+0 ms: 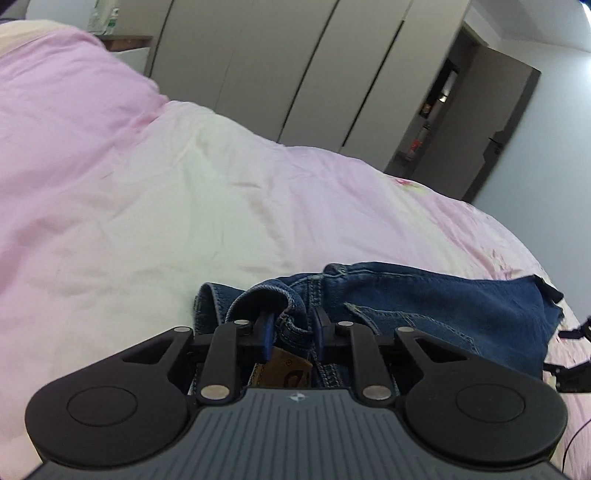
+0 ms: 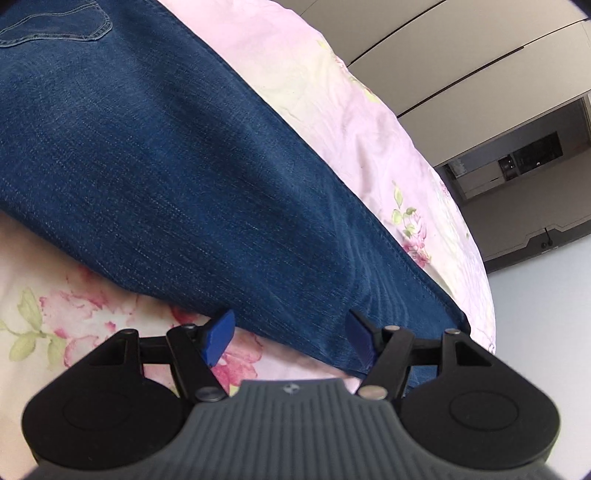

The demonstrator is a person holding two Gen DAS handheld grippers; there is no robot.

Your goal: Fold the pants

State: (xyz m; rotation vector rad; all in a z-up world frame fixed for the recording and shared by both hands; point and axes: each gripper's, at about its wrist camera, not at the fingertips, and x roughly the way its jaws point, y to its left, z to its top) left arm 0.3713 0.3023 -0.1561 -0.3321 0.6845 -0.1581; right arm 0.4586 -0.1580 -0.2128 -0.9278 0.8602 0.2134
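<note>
From the left wrist camera, the left gripper [image 1: 293, 334] has its two blue pads closed on the bunched waistband of a pair of blue jeans [image 1: 424, 314]; a rolled fold of denim with a belt loop sits squeezed between the pads. Just under the pads a brown leather brand patch [image 1: 286, 371] shows, half covered by the gripper body, so its printing cannot be read. The rest of the jeans runs off to the right across a pink duvet [image 1: 184, 184] on the bed; their far end is cut by the curve of the lens and lies behind a dark, blurred piece of equipment [image 1: 574, 354] at the right edge that I cannot identify. Behind the bed stand grey wardrobe doors [image 1: 258, 74] and an open doorway [image 1: 443, 110], whose contents are too small to make out.

From the right wrist camera, the right gripper [image 2: 291, 339] has its jaws standing wide apart, nothing pinched; one pad hangs over the floral duvet [image 2: 74, 314], the other over the denim near the leg's lower end. Whether either pad touches the cloth cannot be told. The jeans [image 2: 184, 166] fill the view as one flat, smooth, dark-blue leg lying diagonally, with a stitched seam down its right edge and a back pocket [image 2: 55, 22] cut off at the top left corner.
</note>
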